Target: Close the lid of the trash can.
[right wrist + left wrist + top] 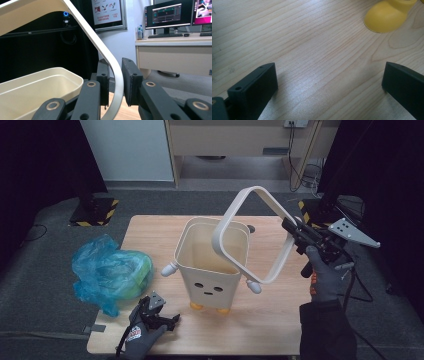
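A cream bin point(212, 270) with a face, white arms and yellow feet stands mid-table. Its cream frame ring point(252, 237) is lifted and tilted above the bin's right side. My right gripper point(291, 227) is shut on the ring's right edge; in the right gripper view the ring point(110, 62) runs between the pads point(131, 82), with the bin's rim point(37, 82) at the lower left. My left gripper point(172, 320) rests open low over the table's front, left of the bin. Its jaws stand wide apart over bare wood, a yellow foot point(387, 16) ahead.
A crumpled blue plastic bag point(110, 272) lies at the table's left edge. The wooden table point(150, 232) sits on grey floor. Black stands flank the back corners. A desk with monitors point(170, 15) shows beyond the right gripper.
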Motion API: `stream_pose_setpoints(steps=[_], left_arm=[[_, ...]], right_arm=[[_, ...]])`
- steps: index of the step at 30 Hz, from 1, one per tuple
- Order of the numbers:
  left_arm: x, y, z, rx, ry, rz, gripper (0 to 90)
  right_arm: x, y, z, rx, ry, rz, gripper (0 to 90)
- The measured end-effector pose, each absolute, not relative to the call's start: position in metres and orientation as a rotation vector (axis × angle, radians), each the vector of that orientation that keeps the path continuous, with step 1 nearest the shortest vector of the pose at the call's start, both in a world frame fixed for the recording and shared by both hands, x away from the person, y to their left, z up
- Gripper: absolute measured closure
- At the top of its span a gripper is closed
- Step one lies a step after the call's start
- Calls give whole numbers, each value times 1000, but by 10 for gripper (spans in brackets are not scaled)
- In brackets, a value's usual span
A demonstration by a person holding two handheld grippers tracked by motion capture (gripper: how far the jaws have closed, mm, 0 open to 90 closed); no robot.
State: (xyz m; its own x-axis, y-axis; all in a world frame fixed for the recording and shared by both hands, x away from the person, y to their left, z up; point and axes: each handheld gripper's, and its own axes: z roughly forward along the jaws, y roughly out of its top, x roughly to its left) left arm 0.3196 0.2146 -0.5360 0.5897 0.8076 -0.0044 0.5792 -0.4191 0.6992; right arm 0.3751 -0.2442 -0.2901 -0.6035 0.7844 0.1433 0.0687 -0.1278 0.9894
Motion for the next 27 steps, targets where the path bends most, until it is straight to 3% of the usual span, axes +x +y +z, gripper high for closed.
stream_pose_setpoints(steps=[27], left_arm=[[320, 215, -536, 2152, 1092, 438, 0]], right_arm=[[396, -206, -271, 904, 1744, 1796, 773]])
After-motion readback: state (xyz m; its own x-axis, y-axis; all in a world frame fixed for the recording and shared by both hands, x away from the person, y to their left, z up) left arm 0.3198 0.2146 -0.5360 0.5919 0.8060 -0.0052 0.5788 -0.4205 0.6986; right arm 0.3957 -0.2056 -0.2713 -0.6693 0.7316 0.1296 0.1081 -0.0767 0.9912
